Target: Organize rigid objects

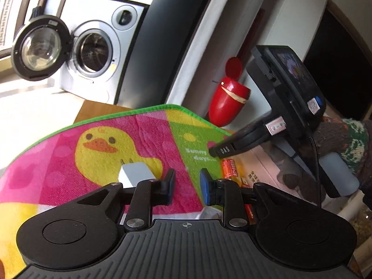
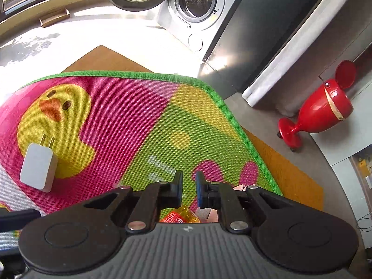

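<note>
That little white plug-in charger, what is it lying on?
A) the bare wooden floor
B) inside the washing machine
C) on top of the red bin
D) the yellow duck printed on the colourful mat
D: the white charger lies flat on the mat, its metal prongs and upper body over the yellow duck print, with neither gripper touching it.

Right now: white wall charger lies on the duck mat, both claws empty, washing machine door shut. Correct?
One error: the silver front-loading washing machine has its round glass door swung open, as the left wrist view shows. The white wall charger does lie on the duck-print mat, and both claws are empty.
</note>
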`<state>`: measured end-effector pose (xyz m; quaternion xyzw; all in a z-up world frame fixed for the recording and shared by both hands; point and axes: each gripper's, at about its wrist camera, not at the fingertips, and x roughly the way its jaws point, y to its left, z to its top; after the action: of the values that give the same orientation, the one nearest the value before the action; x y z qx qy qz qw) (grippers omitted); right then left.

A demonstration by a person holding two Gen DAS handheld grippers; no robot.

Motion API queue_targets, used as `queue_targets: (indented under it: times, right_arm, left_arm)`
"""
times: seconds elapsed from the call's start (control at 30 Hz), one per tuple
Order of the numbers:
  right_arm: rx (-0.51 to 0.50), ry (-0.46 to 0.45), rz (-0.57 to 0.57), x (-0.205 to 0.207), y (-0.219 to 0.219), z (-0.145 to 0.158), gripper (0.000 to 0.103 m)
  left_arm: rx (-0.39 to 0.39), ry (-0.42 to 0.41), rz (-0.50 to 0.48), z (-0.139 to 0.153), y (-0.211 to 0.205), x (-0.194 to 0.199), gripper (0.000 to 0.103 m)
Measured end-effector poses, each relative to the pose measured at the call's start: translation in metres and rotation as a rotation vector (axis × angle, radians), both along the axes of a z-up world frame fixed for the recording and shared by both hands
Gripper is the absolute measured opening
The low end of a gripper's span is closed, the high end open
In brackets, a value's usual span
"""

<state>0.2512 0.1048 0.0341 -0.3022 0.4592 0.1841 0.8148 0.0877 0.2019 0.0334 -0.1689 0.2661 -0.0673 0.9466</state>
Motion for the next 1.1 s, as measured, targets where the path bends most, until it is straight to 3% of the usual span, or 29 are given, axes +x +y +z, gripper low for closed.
queue_targets:
  times: [0.1, 0.2, 0.27, 0.37, 0.6, 0.73, 0.87, 0.93, 1.0, 1.1]
  right_arm:
    - [-0.050, 0.004, 0.054, -0.027, -0.005, -0.004, 0.011]
    - [-0.021, 0.098, 0.058, -0.052, -0.019, -0.001, 0.011]
    - [-0.009, 0.130, 0.098, -0.073, -0.029, 0.002, 0.011]
    - [0.027, 0.162, 0.130, -0.106, -0.048, 0.006, 0.011]
    - [0.180, 0.114, 0.209, -0.177, -0.103, 0.024, 0.012]
    - [0.226, 0.008, 0.191, -0.204, -0.138, 0.026, 0.034]
    - [0.394, 0.048, 0.129, -0.224, -0.175, 0.029, 0.042]
    - [0.453, 0.042, 0.137, -0.237, -0.185, 0.026, 0.042]
    - [0.478, 0.000, 0.168, -0.253, -0.190, 0.025, 0.043]
    - [0.472, -0.018, 0.189, -0.263, -0.194, 0.022, 0.050]
  left_arm:
    - [-0.035, 0.043, 0.122, -0.012, 0.028, 0.018, 0.025]
    - [-0.104, 0.095, 0.126, -0.025, 0.039, 0.032, 0.027]
    - [-0.136, 0.097, 0.074, -0.027, 0.035, 0.031, 0.028]
    - [-0.113, 0.109, -0.022, -0.024, 0.018, 0.027, 0.028]
    - [-0.119, 0.167, -0.196, -0.025, -0.032, 0.006, 0.029]
    - [-0.133, 0.198, -0.256, -0.023, -0.053, -0.011, 0.028]
    - [-0.055, 0.120, -0.209, 0.000, -0.058, -0.041, 0.028]
    - [0.034, 0.078, -0.185, 0.020, -0.062, -0.064, 0.028]
    - [0.123, 0.062, -0.233, 0.035, -0.072, -0.088, 0.028]
    - [0.222, 0.114, -0.407, 0.039, -0.100, -0.121, 0.028]
